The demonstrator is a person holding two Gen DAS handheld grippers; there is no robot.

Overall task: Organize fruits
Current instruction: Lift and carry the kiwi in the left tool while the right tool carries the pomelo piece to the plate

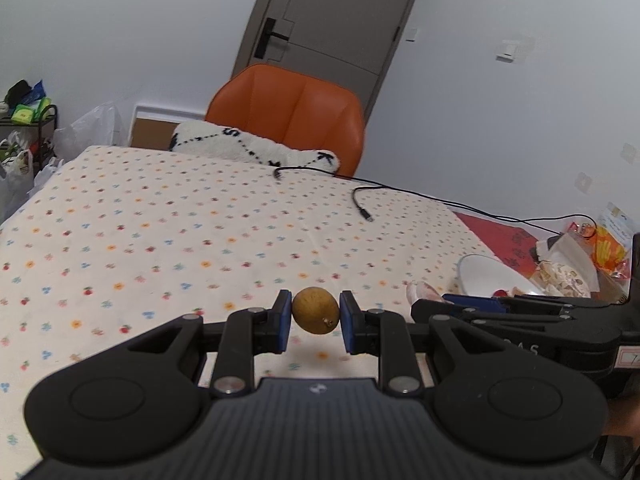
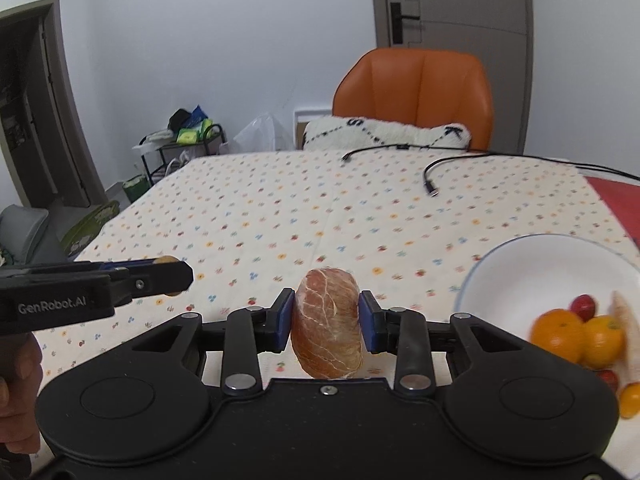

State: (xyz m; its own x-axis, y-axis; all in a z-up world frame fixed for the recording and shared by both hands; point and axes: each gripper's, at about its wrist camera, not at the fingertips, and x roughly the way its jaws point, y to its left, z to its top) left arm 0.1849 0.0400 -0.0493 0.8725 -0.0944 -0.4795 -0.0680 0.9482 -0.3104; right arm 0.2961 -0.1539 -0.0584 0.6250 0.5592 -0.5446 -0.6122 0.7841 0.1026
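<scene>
Your left gripper (image 1: 315, 322) is clamped on one small, round brown fruit (image 1: 315, 310), pinched only at its two sides and held clear above the tablecloth (image 1: 160, 220); being round and smooth, it could squirt out of the blue pads (image 1: 282, 320) if you tilt or loosen, and roll off across the cloth. Your right gripper (image 2: 326, 326) is closed on one peeled pink citrus segment (image 2: 327, 322), which looks soft, so squeezing harder may burst it, while its weight hanging below the pads could let it slide down. The two grippers sit close beside each other, so swinging either one toward the white bowl (image 2: 532, 268) at your right risks knocking them together. In the bowl you can count three orange fruits (image 2: 558, 334) and two small red ones (image 2: 582, 306), plus one pale wedge (image 2: 628, 328) at the edge, partly cut off. Dropping from height could bounce fruit out. Two black cable ends (image 2: 430, 188) lie well away.
</scene>
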